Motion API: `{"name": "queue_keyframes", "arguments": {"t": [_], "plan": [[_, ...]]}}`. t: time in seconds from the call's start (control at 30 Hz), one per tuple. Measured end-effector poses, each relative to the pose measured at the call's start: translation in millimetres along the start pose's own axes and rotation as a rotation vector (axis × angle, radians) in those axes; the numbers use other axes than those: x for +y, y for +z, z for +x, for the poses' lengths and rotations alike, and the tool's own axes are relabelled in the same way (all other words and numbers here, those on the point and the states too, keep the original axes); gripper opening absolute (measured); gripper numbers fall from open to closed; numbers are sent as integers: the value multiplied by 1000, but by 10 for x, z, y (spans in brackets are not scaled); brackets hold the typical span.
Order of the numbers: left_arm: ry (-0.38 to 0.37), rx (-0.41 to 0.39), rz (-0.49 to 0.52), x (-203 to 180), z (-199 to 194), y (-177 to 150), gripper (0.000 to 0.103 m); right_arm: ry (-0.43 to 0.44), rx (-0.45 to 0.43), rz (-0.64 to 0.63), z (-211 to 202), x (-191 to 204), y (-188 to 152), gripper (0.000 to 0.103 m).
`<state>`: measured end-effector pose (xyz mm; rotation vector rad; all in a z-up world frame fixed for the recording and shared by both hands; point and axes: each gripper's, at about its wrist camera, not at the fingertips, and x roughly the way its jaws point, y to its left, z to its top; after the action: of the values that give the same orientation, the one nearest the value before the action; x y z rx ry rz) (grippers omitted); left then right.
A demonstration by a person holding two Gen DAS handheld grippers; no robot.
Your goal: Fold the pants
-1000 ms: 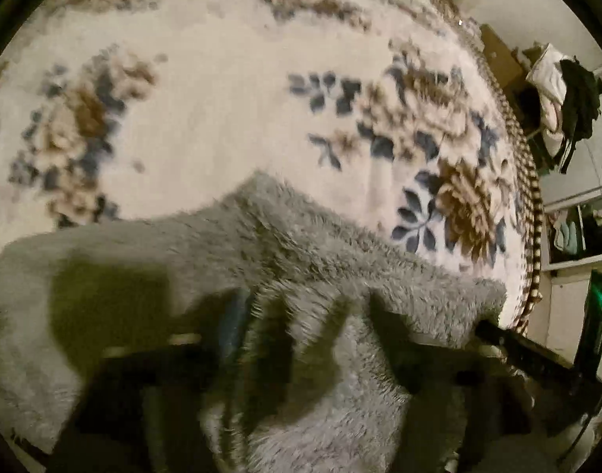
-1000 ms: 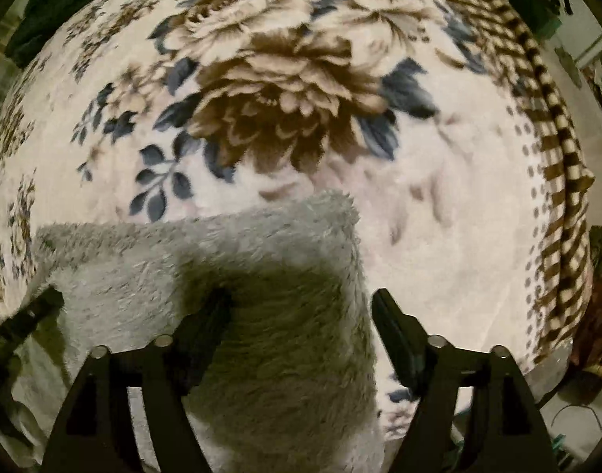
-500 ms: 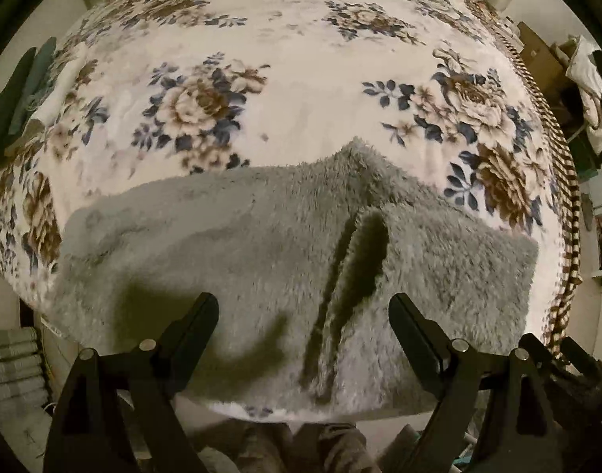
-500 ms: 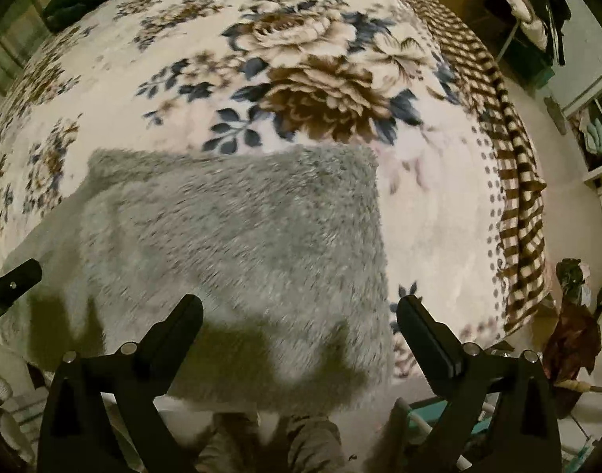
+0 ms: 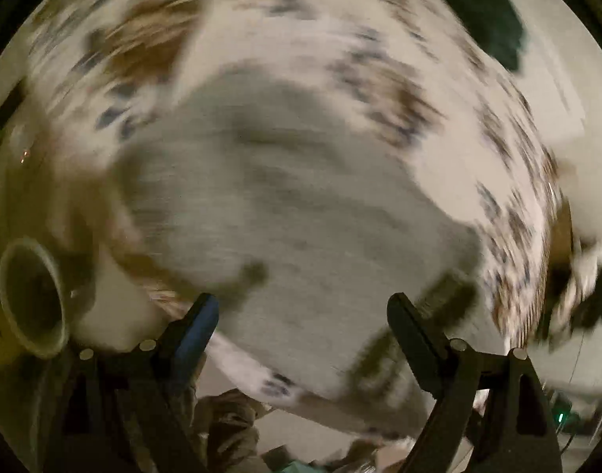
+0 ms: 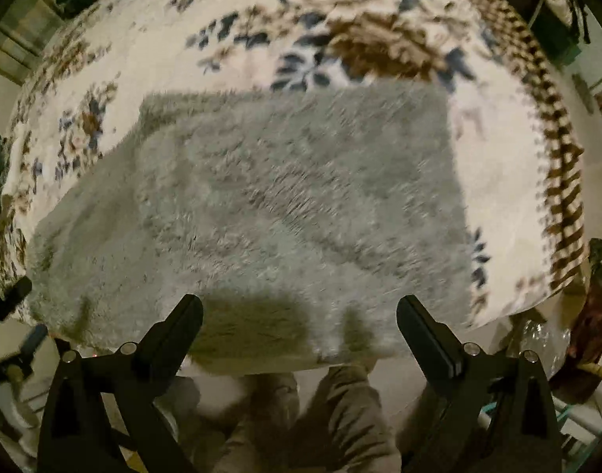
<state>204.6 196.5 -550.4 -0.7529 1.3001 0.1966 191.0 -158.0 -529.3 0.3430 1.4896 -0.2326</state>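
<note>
Grey fleece pants [image 6: 285,205] lie folded flat on a bed, on a cream blanket [image 6: 494,181] printed with brown and blue flowers, with their near edge at the bed's front edge. In the right wrist view the right claw [image 6: 299,307] points almost straight down over that near edge. Its jaws stand wide apart with nothing between them, and they have just been opening. Both black fingers [image 6: 182,327] hang clear of the fleece, and their shadows fall on the pile below. Under the claw, past the bed edge, the person's legs [image 6: 308,421] in drab trousers show. A brown checked border [image 6: 561,181] runs down the blanket's right side.

The left wrist view is heavily smeared. The left claw [image 5: 302,307] tilts steeply down toward the pants [image 5: 301,205], which fill the middle of the frame as a grey patch on the blanket [image 5: 379,39]. Its jaws are spread, one finger [image 5: 415,335] at each side of the lower frame, and no cloth is gripped between them. A round open-mouthed vessel [image 5: 32,295] sits at the left edge; the blur hides what it is. A dark green cloth [image 5: 486,19] lies at the upper right.
</note>
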Motion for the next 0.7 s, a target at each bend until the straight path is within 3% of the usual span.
{"name": "queue_keyframes", "arguments": {"t": [0.1, 0.17, 0.27, 0.47, 0.6, 0.7], "plan": [[-1, -48, -109, 367, 78, 88, 86, -13, 32, -13, 191, 129, 13, 101], [-21, -79, -149, 522, 135, 185, 81, -37, 38, -37, 313, 239, 41, 101], [-25, -128, -136, 617, 168, 334, 78, -53, 49, -58, 443, 374, 80, 101], [-52, -138, -151, 897, 299, 634, 78, -69, 60, -110, 577, 693, 73, 101], [-90, -158, -114, 917, 290, 728, 60, -74, 74, -121, 642, 800, 20, 101], [-115, -154, -82, 903, 311, 728, 39, -82, 86, -113, 725, 836, -35, 101]]}}
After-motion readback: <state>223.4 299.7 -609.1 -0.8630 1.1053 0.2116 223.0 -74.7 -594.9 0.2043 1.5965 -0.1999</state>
